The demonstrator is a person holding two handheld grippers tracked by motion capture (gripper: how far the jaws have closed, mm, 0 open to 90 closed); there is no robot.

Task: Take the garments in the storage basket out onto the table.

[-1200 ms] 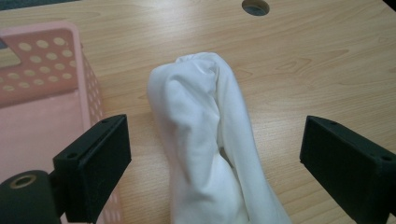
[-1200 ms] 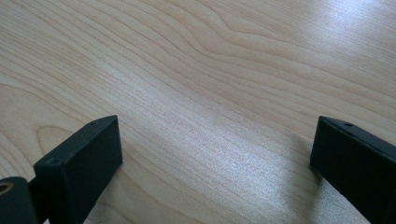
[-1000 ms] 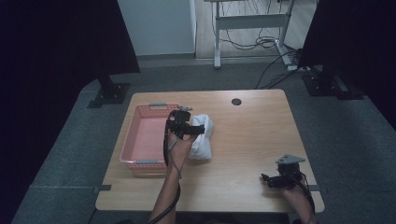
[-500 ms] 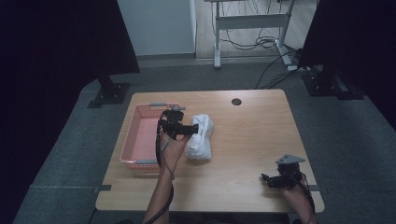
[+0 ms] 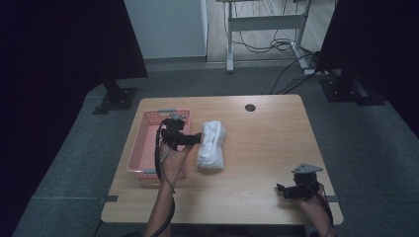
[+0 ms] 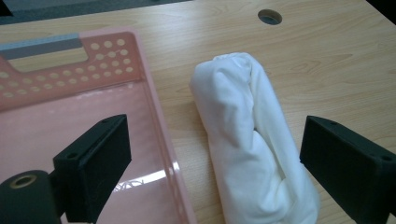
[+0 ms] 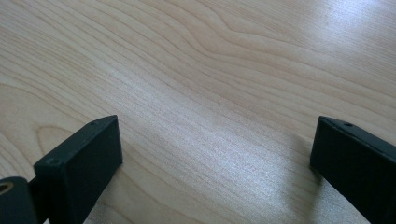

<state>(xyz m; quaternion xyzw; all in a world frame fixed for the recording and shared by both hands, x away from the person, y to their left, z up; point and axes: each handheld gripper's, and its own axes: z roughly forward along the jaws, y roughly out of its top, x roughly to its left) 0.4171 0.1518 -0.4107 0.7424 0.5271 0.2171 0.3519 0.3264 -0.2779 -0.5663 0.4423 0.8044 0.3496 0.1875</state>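
Two grippers in play, both with jaws spread wide and nothing clamped. Left gripper (image 5: 197, 139) hangs over the near-right edge of the pink basket (image 5: 148, 129), pointing toward the rolled white cloth (image 5: 211, 144). In the left gripper view its fingers (image 6: 95, 161) stand far apart: one sits over the basket's glossy floor, the other (image 6: 348, 165) out beyond the cloth's far side over bare wood. Basket's right wall (image 6: 163, 135) and the cloth (image 6: 247, 135) both fall in the gap between them, neither touched by a pad as far as I can see. Whether the fingertips brush the cloth in the high view I can't tell, too small. Cloth lies on the wooden table (image 5: 267, 148) just beside the basket's right wall, apart from it by a thin strip of wood, long axis running roughly away from the person, rolled and bunched, near end thicker. Basket is perforated at its far end with a grey-taped handle slot. Right gripper (image 5: 282, 189) sits low at the near-right corner of the table, well apart from cloth and basket, grey three-cornered plate on top. Right gripper view: fingers (image 7: 79, 163) equally wide, bare wood grain (image 7: 210, 93) between them, holding nothing. Round cable hole (image 5: 250, 107) sits in the tabletop near the far edge.
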